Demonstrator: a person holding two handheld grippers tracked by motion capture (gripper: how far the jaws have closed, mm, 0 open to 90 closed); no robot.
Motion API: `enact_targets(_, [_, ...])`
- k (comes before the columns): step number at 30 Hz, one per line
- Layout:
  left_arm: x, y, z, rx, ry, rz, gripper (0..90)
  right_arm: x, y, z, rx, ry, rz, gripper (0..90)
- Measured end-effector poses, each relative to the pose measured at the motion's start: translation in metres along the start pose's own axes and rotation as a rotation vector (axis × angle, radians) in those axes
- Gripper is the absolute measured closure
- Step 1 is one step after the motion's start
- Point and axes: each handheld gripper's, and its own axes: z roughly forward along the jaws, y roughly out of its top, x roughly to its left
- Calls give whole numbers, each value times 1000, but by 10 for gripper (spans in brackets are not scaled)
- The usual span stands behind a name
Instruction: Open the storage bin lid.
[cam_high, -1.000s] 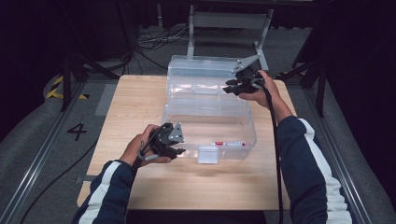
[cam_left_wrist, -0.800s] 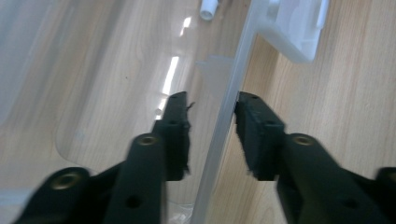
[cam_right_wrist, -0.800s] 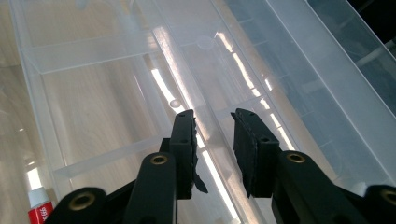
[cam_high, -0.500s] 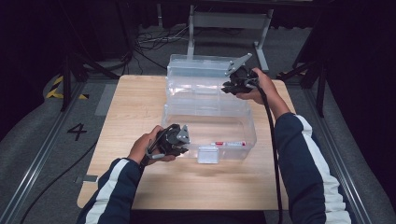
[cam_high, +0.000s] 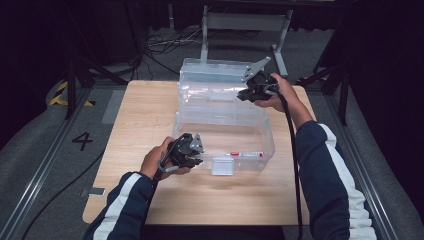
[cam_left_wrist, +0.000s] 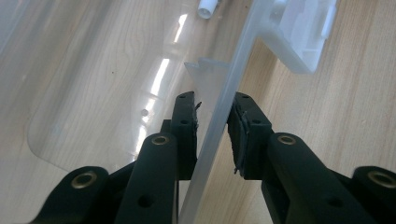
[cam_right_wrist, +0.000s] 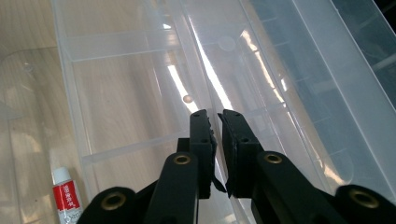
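A clear plastic box (cam_high: 260, 131) stands open on the wooden table (cam_high: 145, 115), its lid (cam_high: 210, 70) tipped back. My left gripper (cam_high: 194, 150) (cam_left_wrist: 212, 106) is at the box's front left corner, shut on the front wall (cam_left_wrist: 219, 116), one jaw inside and one outside. My right gripper (cam_high: 246, 95) (cam_right_wrist: 214, 116) is at the back right, jaws nearly together on the thin edge of a clear divided tray (cam_right_wrist: 130, 88) (cam_high: 215, 97). A small tube with a red label (cam_right_wrist: 66, 196) (cam_high: 245, 154) lies on the box floor.
A white latch (cam_high: 222, 166) (cam_left_wrist: 303, 32) sticks out from the box's front wall. Bare table lies left of the box and along the front edge. Cables, metal stands and a floor rail (cam_high: 40, 165) surround the table on the grey floor.
My right gripper has shifted a little to the left along the back of the box. The left gripper has edged slightly right along the front wall and keeps its hold.
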Motion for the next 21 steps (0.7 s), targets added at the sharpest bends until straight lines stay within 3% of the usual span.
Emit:
enact_targets(6, [0, -1, 0, -8, -7, -11, 724, 7, 0, -3, 2, -18, -25, 850])
enact_targets(11, [-1, -2, 1, -16, -9, -23, 717, 9, -3, -7, -21, 4, -16, 859])
enact_targets(21, [-2, -3, 1, -30, -5, -41, 695, 19, -3, -14, -27, 3, -30, 869])
